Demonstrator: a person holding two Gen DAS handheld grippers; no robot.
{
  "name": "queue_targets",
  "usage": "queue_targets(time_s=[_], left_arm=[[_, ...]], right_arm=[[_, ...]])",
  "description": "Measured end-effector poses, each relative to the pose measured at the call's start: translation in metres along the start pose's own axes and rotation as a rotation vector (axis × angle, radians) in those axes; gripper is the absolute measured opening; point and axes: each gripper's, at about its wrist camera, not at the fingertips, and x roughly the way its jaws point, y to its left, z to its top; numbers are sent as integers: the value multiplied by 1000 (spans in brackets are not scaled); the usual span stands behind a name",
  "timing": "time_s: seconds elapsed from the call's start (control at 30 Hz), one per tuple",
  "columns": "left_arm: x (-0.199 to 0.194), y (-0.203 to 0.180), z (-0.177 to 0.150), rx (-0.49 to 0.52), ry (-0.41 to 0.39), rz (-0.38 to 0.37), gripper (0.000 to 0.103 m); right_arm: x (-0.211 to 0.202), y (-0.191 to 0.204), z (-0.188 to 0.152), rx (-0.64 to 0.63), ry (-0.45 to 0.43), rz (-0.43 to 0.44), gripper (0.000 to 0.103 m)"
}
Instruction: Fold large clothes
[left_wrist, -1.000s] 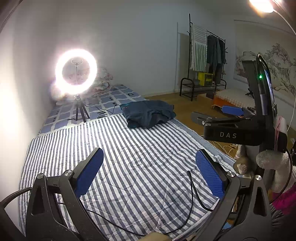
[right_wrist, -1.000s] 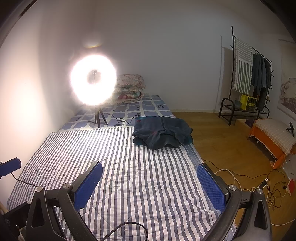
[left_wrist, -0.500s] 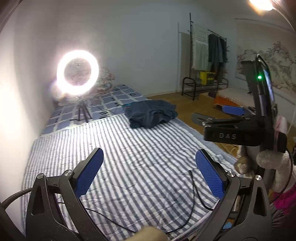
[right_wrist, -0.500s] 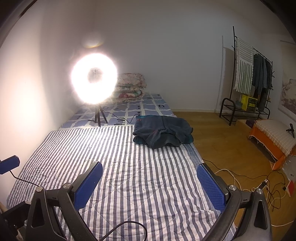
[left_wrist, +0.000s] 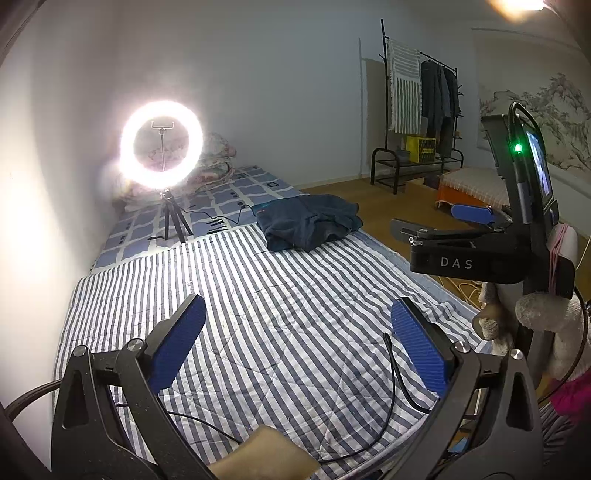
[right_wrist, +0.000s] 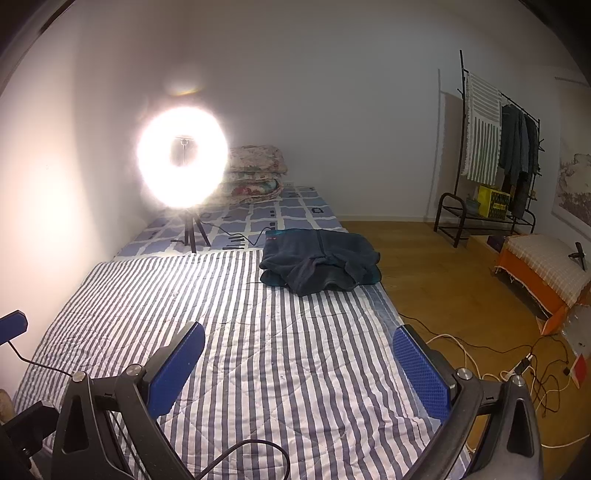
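Left wrist view: I'm holding left gripper (left_wrist: 297, 338) above near end of striped quilt (left_wrist: 258, 314), fingers released, gripping nothing. Right gripper (left_wrist: 469, 236) showing at right, side-on; in its own view right gripper (right_wrist: 297, 356) also hanging spread wide, nothing between pads. Dark blue garment (right_wrist: 321, 260) lying crumpled at far right edge of quilt, well apart from both grippers. Ring light (right_wrist: 183, 157) glowing on tripod at far left. Clothes rack (right_wrist: 487, 158) standing against far right wall.
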Motion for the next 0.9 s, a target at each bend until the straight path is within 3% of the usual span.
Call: queue_targets(time_s=[0.4,0.9], left_arm=[[-8,-6,-3,38,-36,4,102],[-7,2,-2,1,-33,62,102]], right_arm=[[0,-1,-2,3,7,-10,103],[0,1,-3,1,8,-12,103]])
